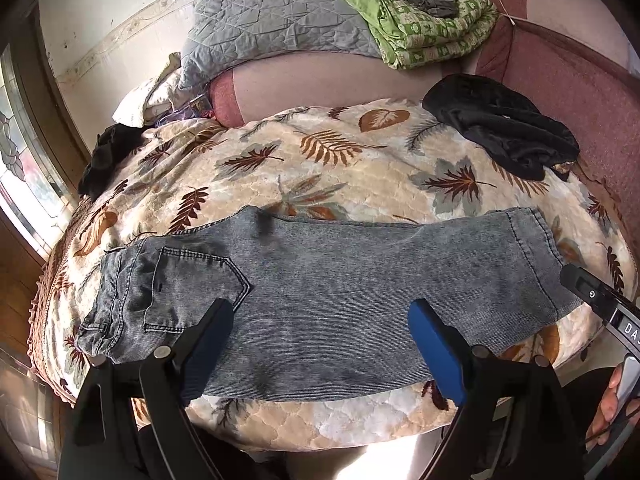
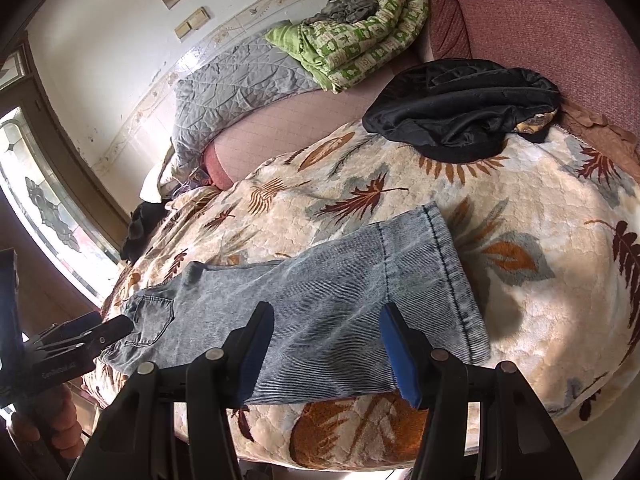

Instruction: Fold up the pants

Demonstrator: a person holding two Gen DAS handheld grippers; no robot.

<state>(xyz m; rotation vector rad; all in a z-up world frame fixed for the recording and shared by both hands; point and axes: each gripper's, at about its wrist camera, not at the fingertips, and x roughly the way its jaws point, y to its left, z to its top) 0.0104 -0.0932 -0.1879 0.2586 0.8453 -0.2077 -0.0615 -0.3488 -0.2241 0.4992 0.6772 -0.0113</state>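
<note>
Left gripper (image 1: pixel 320 344) wide open, right gripper (image 2: pixel 326 350) about half open, both sets of fingers empty above the near edge of the faded grey denim pants (image 1: pixel 320 300). These lie flat, halved lengthwise, on the leaf-patterned fleece blanket (image 1: pixel 360 168), waistband at 9 o'clock, hems at 3. Best approach, probably: pinch both hem layers, carry across to the waistband, edges aligned; crumpled black garment (image 1: pixel 504 128) beyond at 1 o'clock, clear.

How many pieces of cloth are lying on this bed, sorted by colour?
Grey-blue denim: 1, the jeans, laid flat across the leaf-print blanket
Black: 2, a black garment near the headboard side, and a black bundle at the window edge
Grey: 1, the quilted cover
Green: 1, the folded green quilt
Total: 5, not counting the blanket under them
</note>
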